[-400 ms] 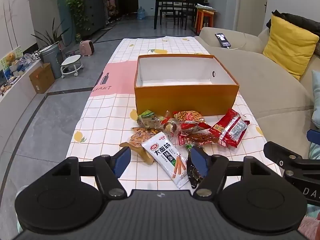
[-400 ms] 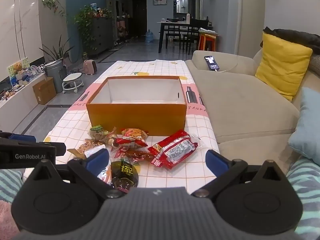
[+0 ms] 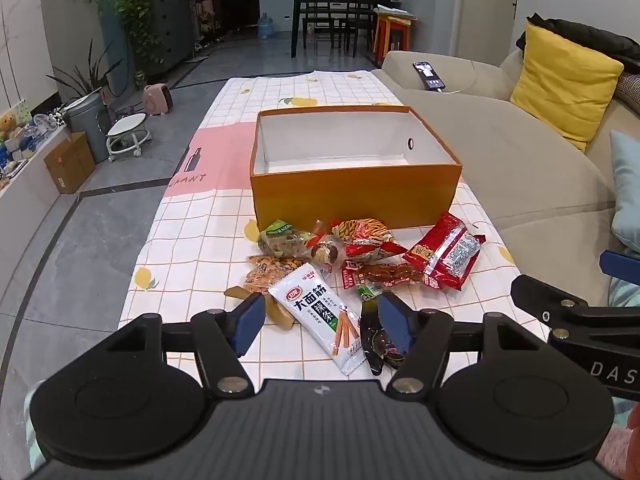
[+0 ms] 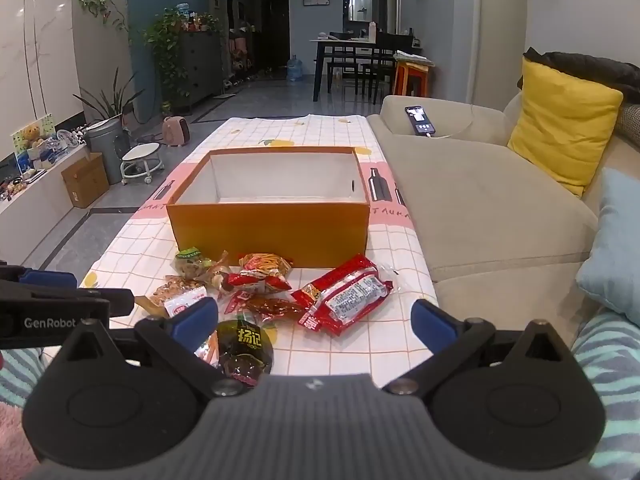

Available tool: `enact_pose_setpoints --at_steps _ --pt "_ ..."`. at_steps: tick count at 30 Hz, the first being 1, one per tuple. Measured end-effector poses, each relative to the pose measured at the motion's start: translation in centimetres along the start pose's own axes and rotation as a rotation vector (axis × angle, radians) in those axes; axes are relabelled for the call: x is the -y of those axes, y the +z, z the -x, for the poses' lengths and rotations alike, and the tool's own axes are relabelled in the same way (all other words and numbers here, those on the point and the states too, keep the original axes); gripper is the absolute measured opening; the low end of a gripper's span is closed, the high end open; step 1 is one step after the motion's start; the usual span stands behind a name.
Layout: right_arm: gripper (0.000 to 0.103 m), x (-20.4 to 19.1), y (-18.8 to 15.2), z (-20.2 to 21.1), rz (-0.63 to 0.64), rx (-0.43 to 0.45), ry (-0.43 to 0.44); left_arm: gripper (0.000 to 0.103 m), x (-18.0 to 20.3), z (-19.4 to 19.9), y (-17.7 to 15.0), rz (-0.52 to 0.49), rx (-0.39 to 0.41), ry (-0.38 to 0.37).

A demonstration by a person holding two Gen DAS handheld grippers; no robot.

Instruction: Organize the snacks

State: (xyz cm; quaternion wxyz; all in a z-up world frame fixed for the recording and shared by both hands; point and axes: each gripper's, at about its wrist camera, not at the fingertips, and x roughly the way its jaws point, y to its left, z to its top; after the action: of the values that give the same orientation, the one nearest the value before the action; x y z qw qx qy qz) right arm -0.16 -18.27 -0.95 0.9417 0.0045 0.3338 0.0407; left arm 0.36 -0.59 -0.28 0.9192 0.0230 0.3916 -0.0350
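An open orange box (image 3: 352, 196) (image 4: 268, 232) with a white inside stands on the checked tablecloth. In front of it lies a heap of snack packets: a white stick packet (image 3: 320, 316), a large red packet (image 3: 446, 256) (image 4: 346, 294), a dark round packet (image 4: 244, 350) (image 3: 374, 344), a green-topped nut packet (image 3: 280, 236) and several red and orange ones. My left gripper (image 3: 322, 322) is open, low over the near end of the white packet. My right gripper (image 4: 314, 320) is open wide, above the table's near edge, with the dark packet by its left finger.
A beige sofa (image 4: 480, 200) runs along the table's right side, with a phone (image 4: 420, 120) on its arm and a yellow cushion (image 4: 560, 120). The other gripper shows at each view's edge. Floor, a stool and plants lie to the left.
Both views have shifted slightly; the left gripper has eased a little nearer the snack heap. Nothing was taken hold of.
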Motion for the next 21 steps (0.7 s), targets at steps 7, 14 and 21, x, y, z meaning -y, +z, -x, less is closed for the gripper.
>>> enact_pose_setpoints --at_steps 7,14,21 --pt "0.099 -0.15 -0.04 -0.13 0.008 -0.006 0.000 0.077 0.03 -0.01 -0.06 0.007 -0.016 -0.004" --pt "0.099 -0.08 0.03 -0.15 0.005 -0.009 0.000 0.077 -0.28 -0.24 -0.15 0.018 -0.021 -0.007" --pt "0.099 -0.06 0.01 -0.18 0.006 -0.013 0.001 0.077 -0.33 -0.30 -0.22 0.023 -0.026 -0.012"
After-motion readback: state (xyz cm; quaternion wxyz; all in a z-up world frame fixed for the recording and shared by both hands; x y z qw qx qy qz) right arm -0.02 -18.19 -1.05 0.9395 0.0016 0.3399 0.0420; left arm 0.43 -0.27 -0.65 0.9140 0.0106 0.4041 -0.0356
